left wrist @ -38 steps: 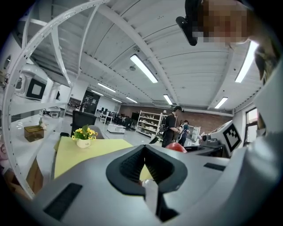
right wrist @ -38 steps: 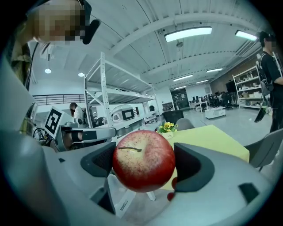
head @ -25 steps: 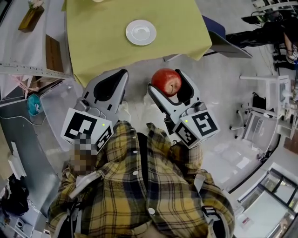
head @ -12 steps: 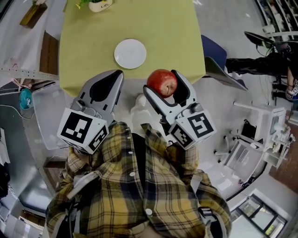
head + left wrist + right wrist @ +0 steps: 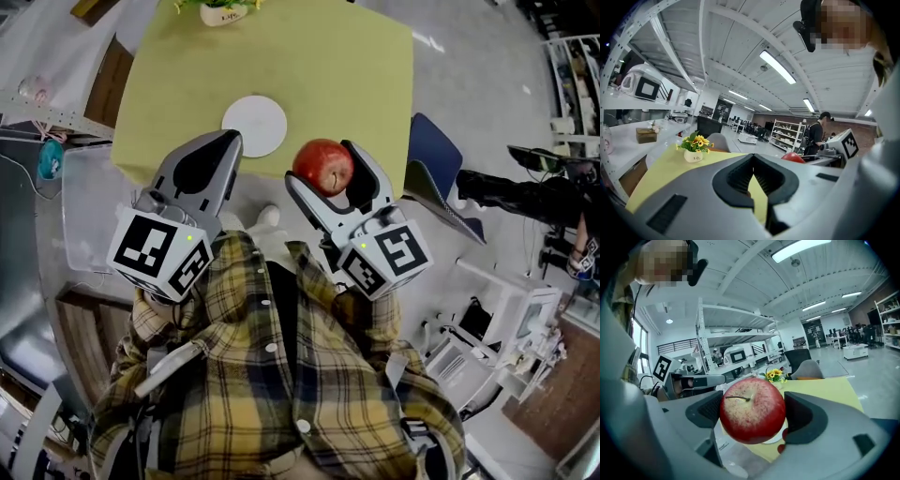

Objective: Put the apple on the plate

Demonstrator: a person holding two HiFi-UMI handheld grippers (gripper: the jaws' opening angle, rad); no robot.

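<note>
The apple (image 5: 323,167) is gripped between the jaws of the right gripper (image 5: 324,165) and is held in the air over the near edge of the table (image 5: 319,66). Its stem end is turned upward and tipped somewhat back toward the gripper, so the stem-to-base axis stands roughly upright. In the right gripper view the short brown stem (image 5: 738,399) is seen lying toward the left across the pale, speckled top of the apple (image 5: 752,409). The jaws of the right gripper (image 5: 753,411) are pressed against the apple's left and right flanks, and the fruit sits out near their tips.

The plate (image 5: 254,126), white and round, is set close to the near edge of the table, just beside the apple on its left and apart from it. The table is covered by a yellow-green cloth, and a small pot of yellow flowers (image 5: 225,11) is placed at its far edge.

The left gripper (image 5: 229,141) is held over the near edge beside the plate; its jaws are closed on nothing, meeting at the tips in the left gripper view (image 5: 753,161).

A large hall is seen around the table, with a grey floor, white shelving (image 5: 733,345), strip lights on the ceiling and a grey chair (image 5: 808,369) beyond the table.
</note>
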